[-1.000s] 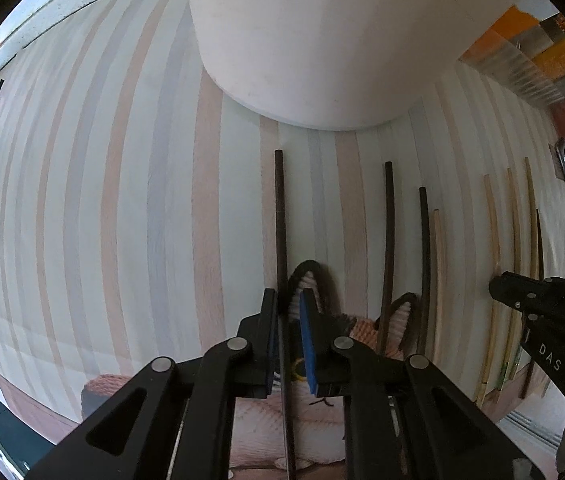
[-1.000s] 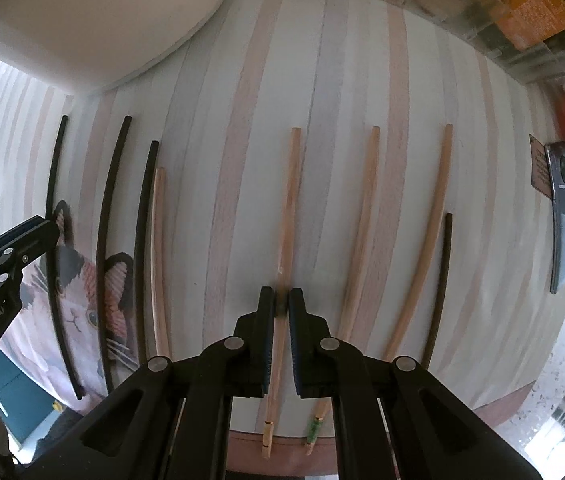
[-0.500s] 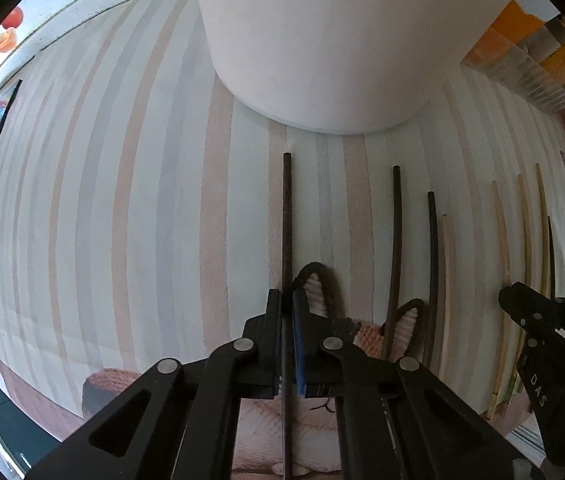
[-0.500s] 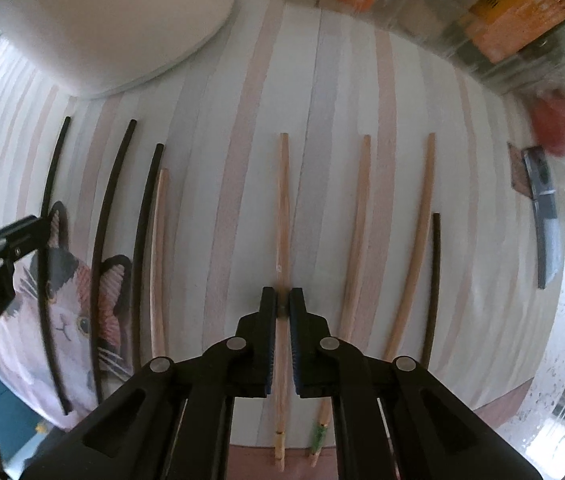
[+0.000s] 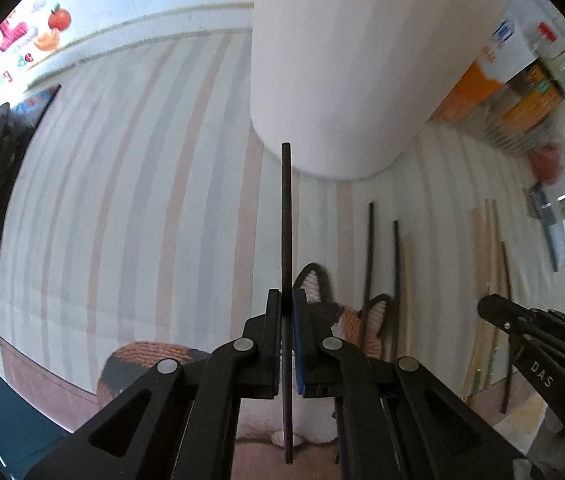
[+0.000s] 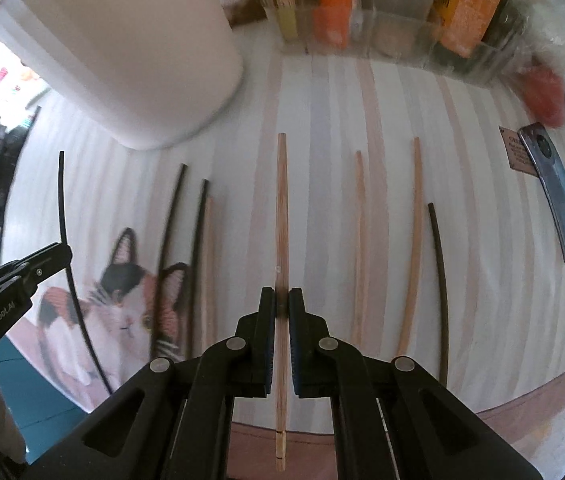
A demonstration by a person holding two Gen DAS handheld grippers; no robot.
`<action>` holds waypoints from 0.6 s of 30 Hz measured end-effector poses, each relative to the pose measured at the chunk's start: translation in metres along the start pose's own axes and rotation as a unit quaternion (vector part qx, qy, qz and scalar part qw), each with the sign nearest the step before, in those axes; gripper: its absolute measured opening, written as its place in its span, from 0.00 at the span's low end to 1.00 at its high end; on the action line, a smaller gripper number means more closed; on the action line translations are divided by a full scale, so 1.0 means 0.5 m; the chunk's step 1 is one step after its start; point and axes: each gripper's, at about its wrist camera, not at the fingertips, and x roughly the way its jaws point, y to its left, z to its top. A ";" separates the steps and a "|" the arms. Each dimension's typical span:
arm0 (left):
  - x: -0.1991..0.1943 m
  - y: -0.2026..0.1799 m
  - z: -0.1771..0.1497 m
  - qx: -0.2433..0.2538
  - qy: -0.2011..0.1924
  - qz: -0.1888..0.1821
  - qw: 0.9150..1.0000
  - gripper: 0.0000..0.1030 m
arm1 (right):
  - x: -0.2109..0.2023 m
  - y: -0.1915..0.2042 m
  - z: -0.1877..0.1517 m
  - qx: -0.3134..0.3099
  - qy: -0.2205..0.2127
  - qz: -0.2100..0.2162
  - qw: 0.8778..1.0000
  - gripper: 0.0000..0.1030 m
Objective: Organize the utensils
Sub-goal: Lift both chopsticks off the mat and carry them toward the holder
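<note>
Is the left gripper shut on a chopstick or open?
Shut: the left gripper pinches the dark chopstick, whose far end crosses the white container.

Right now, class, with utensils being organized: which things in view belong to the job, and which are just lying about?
Part of the job:
- dark chopstick in left gripper
- wooden chopstick in right gripper
- loose chopsticks on the striped mat
- white container

Just lying about:
- phone
- boxes

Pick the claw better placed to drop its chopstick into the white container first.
Left. The left claw grips the dark chopstick with its tip right before the white container; the right claw's wooden chopstick points beside it.
</note>
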 end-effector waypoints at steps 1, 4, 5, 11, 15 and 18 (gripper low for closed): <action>-0.014 0.005 0.010 0.000 -0.008 -0.004 1.000 0.02 | -0.010 -0.001 -0.003 0.000 -0.007 0.005 1.000 0.06; -0.068 0.020 0.019 0.001 -0.037 -0.014 0.999 0.02 | -0.055 -0.002 -0.014 -0.002 -0.041 0.022 0.999 0.06; -0.095 0.019 0.024 -0.001 -0.053 -0.019 0.998 0.02 | -0.067 -0.002 -0.013 0.000 -0.049 0.024 0.999 0.06; -0.232 0.026 0.064 -0.010 -0.149 -0.030 0.988 0.02 | -0.167 -0.019 0.042 0.003 -0.109 0.053 0.993 0.06; -0.294 0.036 0.089 -0.011 -0.196 -0.026 0.980 0.01 | -0.229 -0.016 0.084 -0.002 -0.147 0.060 0.987 0.06; -0.333 0.063 0.101 -0.015 -0.217 -0.027 0.976 0.01 | -0.264 -0.002 0.117 -0.006 -0.169 0.065 0.983 0.06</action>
